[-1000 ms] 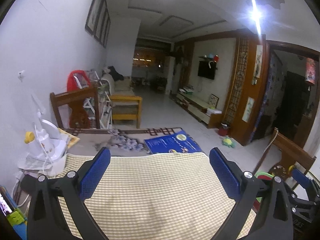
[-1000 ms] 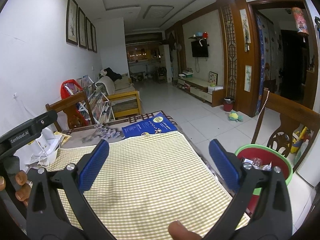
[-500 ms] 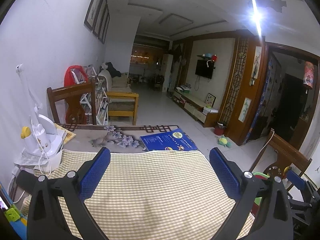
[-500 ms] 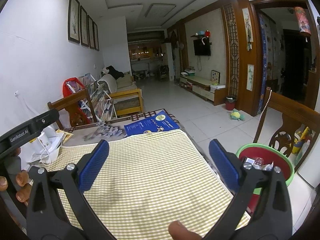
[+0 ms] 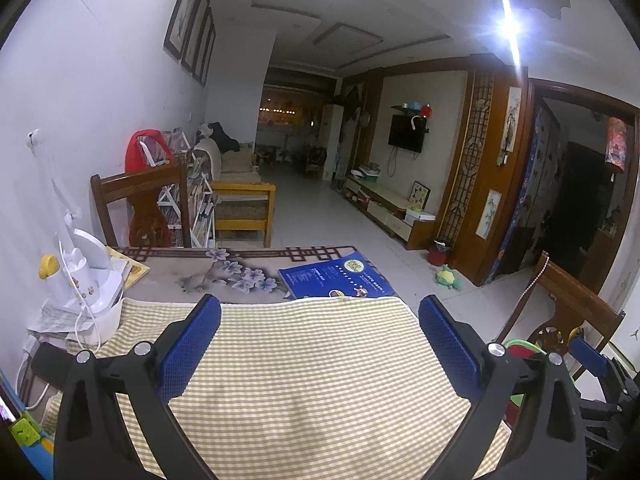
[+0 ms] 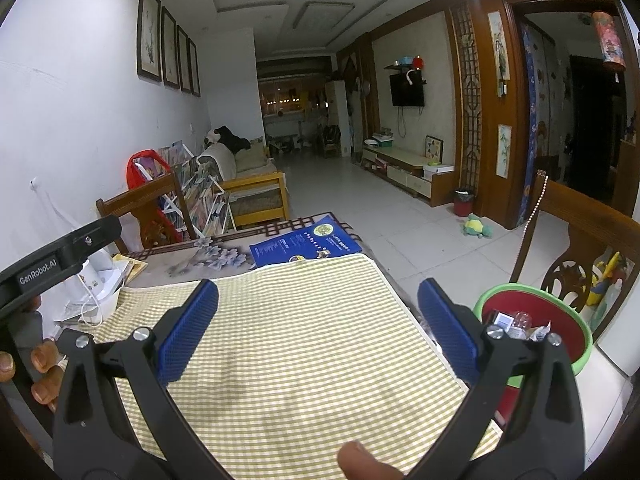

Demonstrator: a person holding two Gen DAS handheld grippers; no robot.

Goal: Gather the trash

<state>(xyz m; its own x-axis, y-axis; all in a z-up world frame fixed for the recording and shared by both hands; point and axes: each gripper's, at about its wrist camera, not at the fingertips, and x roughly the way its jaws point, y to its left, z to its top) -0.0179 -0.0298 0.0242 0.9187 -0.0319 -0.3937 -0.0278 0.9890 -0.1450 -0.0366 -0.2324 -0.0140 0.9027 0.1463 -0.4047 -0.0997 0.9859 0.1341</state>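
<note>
A green-rimmed red bin (image 6: 576,344) stands on the floor to the right of the table, with several pieces of trash (image 6: 516,322) inside. A sliver of it shows in the left wrist view (image 5: 520,350). My right gripper (image 6: 318,316) is open and empty above the yellow checked cloth (image 6: 304,328). My left gripper (image 5: 320,334) is open and empty above the same cloth (image 5: 312,380). I see no loose trash on the cloth. The left gripper's body (image 6: 60,258) shows at the left of the right wrist view.
A blue booklet (image 5: 336,278) lies at the table's far edge. A white appliance with cords (image 5: 84,280) and papers sit at the left. Wooden chairs stand behind the table (image 5: 140,200) and at its right (image 6: 580,248). Tiled floor lies beyond.
Both grippers have tilted or risen slightly, so the room sits lower in view. Both jaws stay open and empty.
</note>
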